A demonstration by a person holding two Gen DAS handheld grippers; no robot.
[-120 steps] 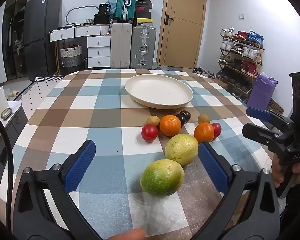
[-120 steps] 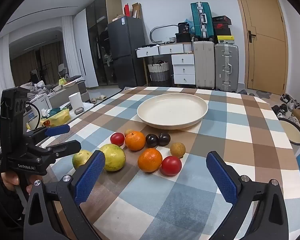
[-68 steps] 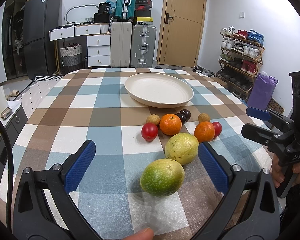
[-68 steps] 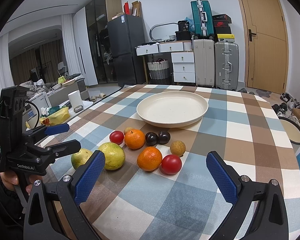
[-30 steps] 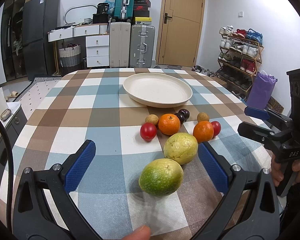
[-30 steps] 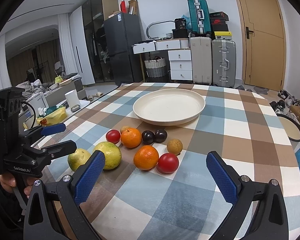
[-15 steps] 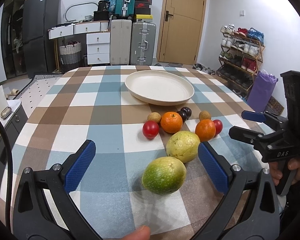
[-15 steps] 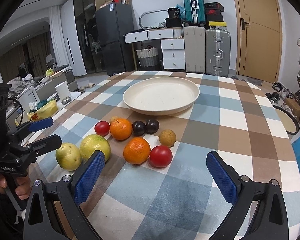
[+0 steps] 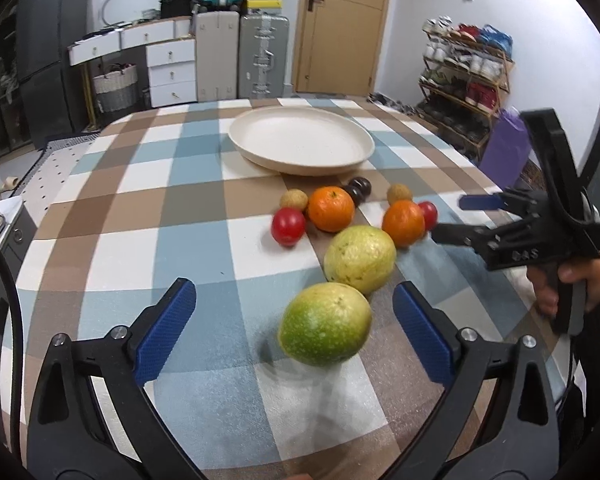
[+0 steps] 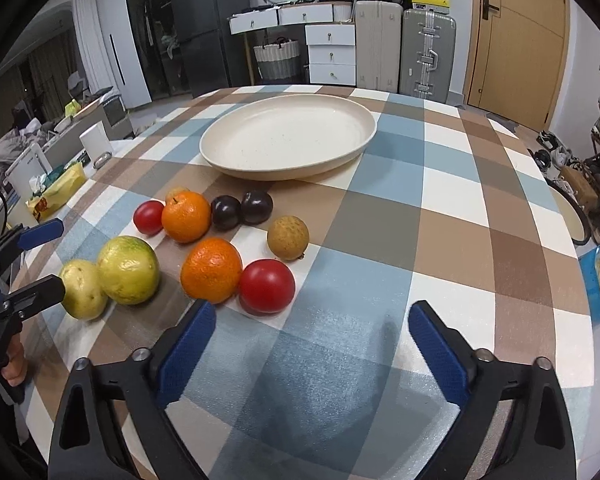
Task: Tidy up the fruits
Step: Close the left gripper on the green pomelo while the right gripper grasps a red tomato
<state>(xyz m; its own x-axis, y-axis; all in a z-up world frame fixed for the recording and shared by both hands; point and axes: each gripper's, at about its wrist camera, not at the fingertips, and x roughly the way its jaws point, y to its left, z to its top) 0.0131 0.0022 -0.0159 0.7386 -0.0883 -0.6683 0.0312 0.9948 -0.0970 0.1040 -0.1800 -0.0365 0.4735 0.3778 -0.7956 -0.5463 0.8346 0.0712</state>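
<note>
Cream plate [image 10: 288, 140] sits mid-table on the blue/brown/white check cloth [image 10: 440, 184], nothing in it; plate is the landmark. Fruit cluster is on the near side of the plate: two dark plums [image 10: 242, 208] just beside the plate rim, then an orange [image 10: 186, 216] with a red tomato [image 10: 149, 217] touching on its left, a small tan fruit [image 10: 288, 237] to the right, a second orange [image 10: 211, 270] and second tomato [image 10: 266, 286] touching each other further from the plate. Furthest from the plate: a yellow-green fruit [image 9: 359, 255] and a greener one [image 9: 325, 329], close together. Cloth to the right of the plate and cluster is open, bare checks out to the table edge; left of the plate also open. Left gripper [image 9: 294, 332] jaws spread wide, empty, greener fruit sitting between the blue pads [image 9: 165, 330] but touching neither. Right gripper [image 10: 308, 350] also spread wide, empty, low over bare cloth; second orange and second tomato lie just ahead of its left pad, not between the fingers. In the left wrist view its fingertips are near the second orange and tomato.
</note>
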